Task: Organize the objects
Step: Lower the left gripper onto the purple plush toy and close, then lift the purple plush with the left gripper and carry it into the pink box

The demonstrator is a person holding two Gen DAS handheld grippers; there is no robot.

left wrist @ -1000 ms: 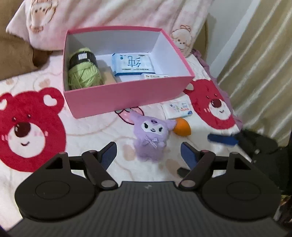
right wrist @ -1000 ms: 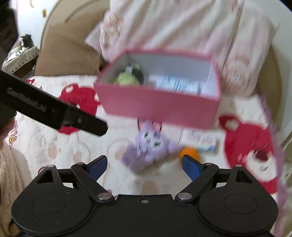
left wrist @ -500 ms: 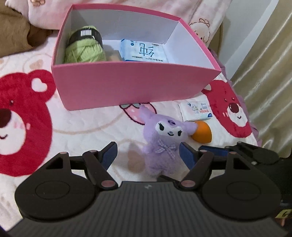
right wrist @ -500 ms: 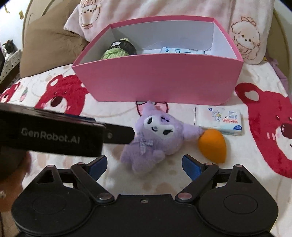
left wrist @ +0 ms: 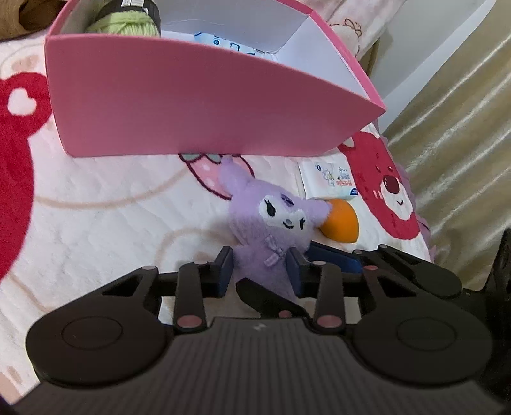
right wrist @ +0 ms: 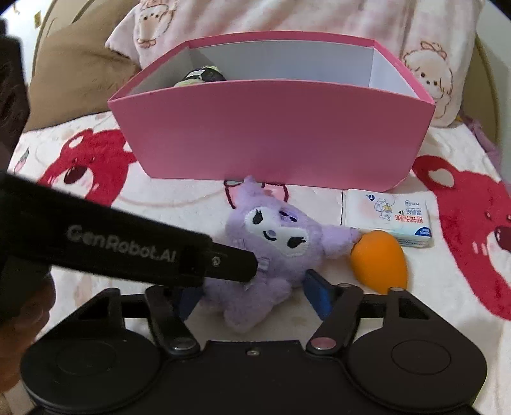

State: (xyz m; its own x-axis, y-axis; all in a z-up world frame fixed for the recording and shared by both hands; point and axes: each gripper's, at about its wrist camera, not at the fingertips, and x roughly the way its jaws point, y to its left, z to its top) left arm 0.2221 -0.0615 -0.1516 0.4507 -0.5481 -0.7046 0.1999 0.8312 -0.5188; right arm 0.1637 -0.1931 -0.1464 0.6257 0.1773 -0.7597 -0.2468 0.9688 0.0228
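A purple plush toy [left wrist: 271,223] [right wrist: 271,242] lies on the bear-print blanket just in front of the pink box [left wrist: 191,105] [right wrist: 271,134]. My left gripper [left wrist: 259,271] is closing, and its blue pads press the plush's body from both sides. My right gripper [right wrist: 252,297] straddles the same plush from the other side; its jaws are closing, with the pads beside the plush and a small gap still visible. Its left finger is hidden behind the left gripper's black arm. An orange egg-shaped sponge [left wrist: 341,223] [right wrist: 380,258] touches the plush's ear, beside a small tissue pack [left wrist: 332,182] [right wrist: 386,217].
The box holds green yarn [left wrist: 127,22] [right wrist: 201,76] and a blue-printed tissue pack [left wrist: 217,43]. Pink pillows [right wrist: 287,16] and a brown cushion [right wrist: 73,73] lie behind the box. A beige curtain [left wrist: 463,143] hangs at the bed's right edge.
Both grippers came down close over the plush. The left jaws went from wide open to closed on its body. The right jaws narrowed around it.
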